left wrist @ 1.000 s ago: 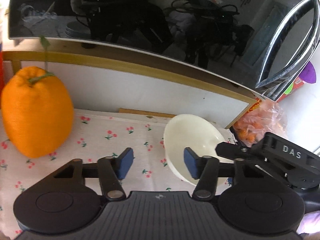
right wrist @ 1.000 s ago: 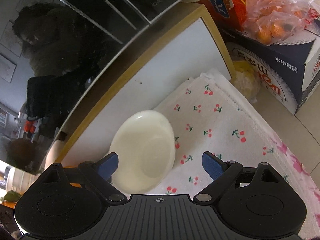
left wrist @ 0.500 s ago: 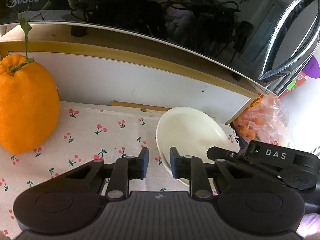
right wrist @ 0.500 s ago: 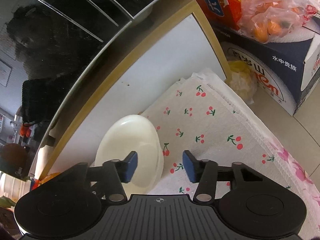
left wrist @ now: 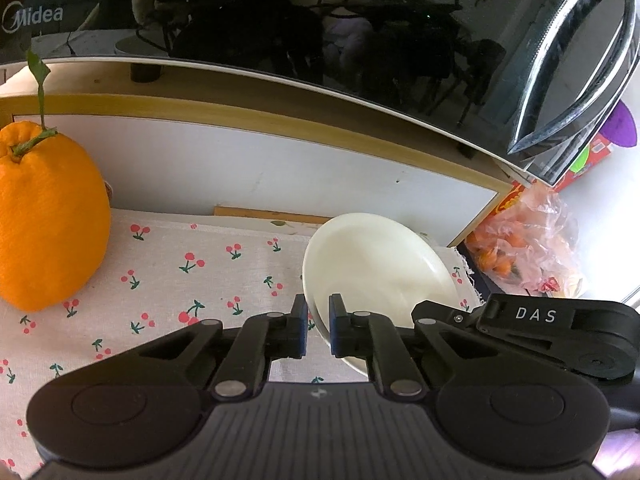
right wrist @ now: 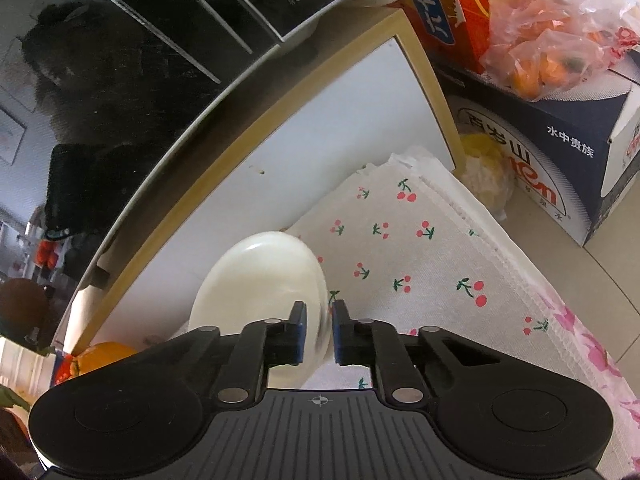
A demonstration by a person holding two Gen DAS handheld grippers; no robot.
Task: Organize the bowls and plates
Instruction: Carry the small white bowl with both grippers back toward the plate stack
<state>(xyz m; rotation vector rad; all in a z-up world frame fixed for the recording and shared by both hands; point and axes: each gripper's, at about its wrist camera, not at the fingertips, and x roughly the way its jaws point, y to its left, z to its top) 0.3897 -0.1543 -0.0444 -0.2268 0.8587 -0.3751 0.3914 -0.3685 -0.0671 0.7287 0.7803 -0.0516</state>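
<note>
A cream-white plate (left wrist: 376,264) rests on the cherry-print cloth (left wrist: 180,272), tilted up against the white panel behind it. My left gripper (left wrist: 318,330) is shut on the plate's left rim. My right gripper (right wrist: 319,334) is shut on the plate's right rim (right wrist: 260,276). The right gripper's black body, marked DAS, shows at the lower right of the left wrist view (left wrist: 532,332). Both grippers hold the same plate from opposite sides.
A large orange (left wrist: 48,220) stands on the cloth at the left. A black glossy microwave (left wrist: 320,20) overhangs the white panel. A bag of small oranges (right wrist: 540,40) sits on a blue box (right wrist: 540,152) at the right.
Both grippers have closed from wide open onto the plate's rim, the left on its left edge and the right on its right edge. The plate now stands more tilted.
</note>
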